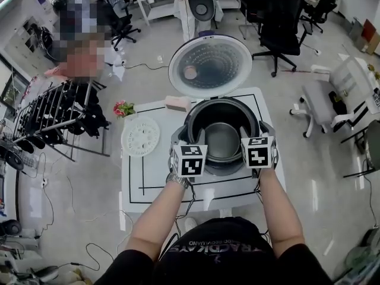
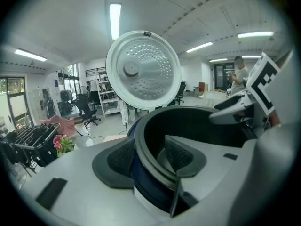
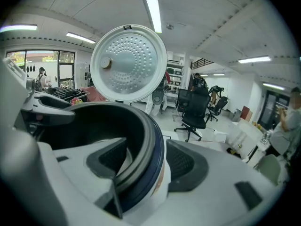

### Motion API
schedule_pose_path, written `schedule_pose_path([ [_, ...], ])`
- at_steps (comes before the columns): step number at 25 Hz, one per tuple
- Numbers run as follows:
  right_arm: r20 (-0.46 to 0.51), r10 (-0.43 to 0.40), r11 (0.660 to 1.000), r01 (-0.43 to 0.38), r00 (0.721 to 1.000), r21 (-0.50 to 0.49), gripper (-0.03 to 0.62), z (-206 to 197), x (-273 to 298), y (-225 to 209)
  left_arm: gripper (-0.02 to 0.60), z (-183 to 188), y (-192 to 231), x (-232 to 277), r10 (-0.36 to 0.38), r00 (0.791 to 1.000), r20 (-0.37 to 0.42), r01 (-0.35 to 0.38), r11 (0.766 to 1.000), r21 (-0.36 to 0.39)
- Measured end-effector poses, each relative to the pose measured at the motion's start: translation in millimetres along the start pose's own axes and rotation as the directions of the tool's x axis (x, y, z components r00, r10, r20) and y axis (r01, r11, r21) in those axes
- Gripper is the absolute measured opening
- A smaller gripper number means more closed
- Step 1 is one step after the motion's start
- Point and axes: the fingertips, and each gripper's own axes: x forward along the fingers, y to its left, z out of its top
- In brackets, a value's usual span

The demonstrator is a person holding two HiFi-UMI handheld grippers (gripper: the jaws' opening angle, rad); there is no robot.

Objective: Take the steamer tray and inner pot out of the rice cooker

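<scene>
Lettering is scarce: the person's black shirt [image 1: 219,245] has pale print, upside down and too small to read, and the gripper cubes just show square black-and-white markers. The rice cooker [image 1: 196,114] sits toward the far edge of a white table [image 1: 133,189] marked with black lines, its lid [image 1: 211,64] standing upright. The inner pot [image 1: 221,141] is inside it, while the steamer tray [image 1: 141,136] lies flat near the table's left edge. The left gripper [image 2: 149,157] straddles the cooker's left rim, jaws apart, one inside the pot and one outside, pads not clamping. The right gripper [image 3: 141,161] does likewise on the right rim. The cubes hide the cooker's front. All around are shiny grey floor, office chairs [image 1: 279,22] and a drying rack [image 1: 53,114].
</scene>
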Motion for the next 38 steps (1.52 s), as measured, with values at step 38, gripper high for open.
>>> schedule_pose_path([
  [38,0.053,-0.054,0.999,0.054,0.997,0.001,0.108,19,-14,3,0.125,3,15,-6,0.061,0.996,0.062,-0.055,0.994,-0.091],
])
